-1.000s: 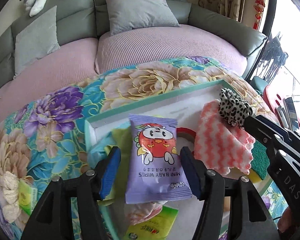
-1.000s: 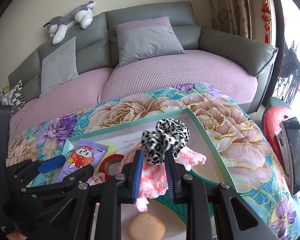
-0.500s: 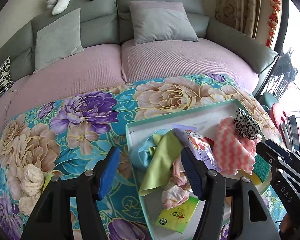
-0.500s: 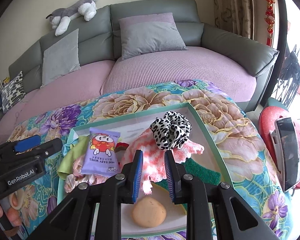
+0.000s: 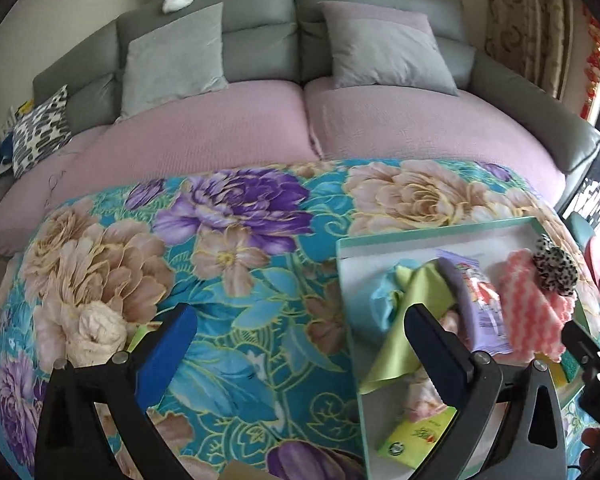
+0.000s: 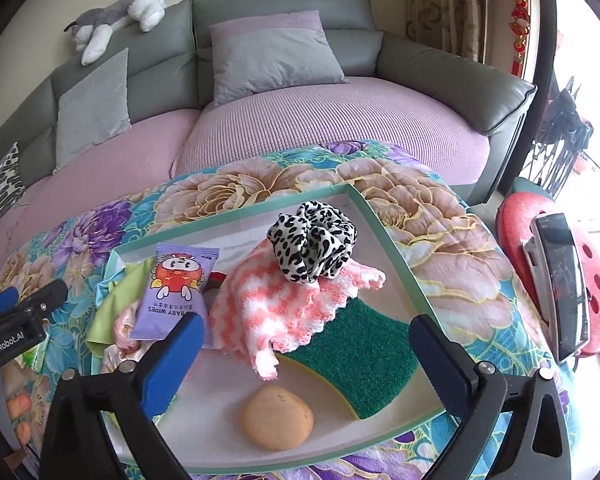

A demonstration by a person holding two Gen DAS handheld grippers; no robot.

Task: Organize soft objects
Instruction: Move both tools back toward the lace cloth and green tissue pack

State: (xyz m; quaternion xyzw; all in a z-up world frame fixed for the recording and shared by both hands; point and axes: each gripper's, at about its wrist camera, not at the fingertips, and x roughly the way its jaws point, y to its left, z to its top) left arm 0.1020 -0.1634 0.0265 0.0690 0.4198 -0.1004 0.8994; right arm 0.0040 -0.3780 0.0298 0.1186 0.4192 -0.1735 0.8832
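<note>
A green-rimmed white tray [image 6: 384,236] sits on a floral cloth. In it lie a purple baby wipes pack [image 6: 172,292], a pink-white towel [image 6: 276,308], a leopard scrunchie [image 6: 312,248] on the towel, a green sponge [image 6: 360,352], a tan puff [image 6: 278,422] and green and blue cloths [image 5: 412,312]. My right gripper [image 6: 304,348] is open and empty above the tray's near side. My left gripper [image 5: 300,340] is open and empty over the cloth, left of the tray [image 5: 348,280]. A crumpled cream cloth [image 5: 96,332] lies on the floral cloth at the left.
A grey sofa with pink cushions [image 5: 260,128] and pillows stands behind. A plush dog [image 6: 116,16] lies on its back. A red stool with a phone [image 6: 560,280] stands at the right. A green packet [image 5: 416,432] lies in the tray's near corner.
The left gripper released the wipes pack into the tray and moved left over the cloth. The right gripper released the scrunchie onto the towel, opened wide and drew back.
</note>
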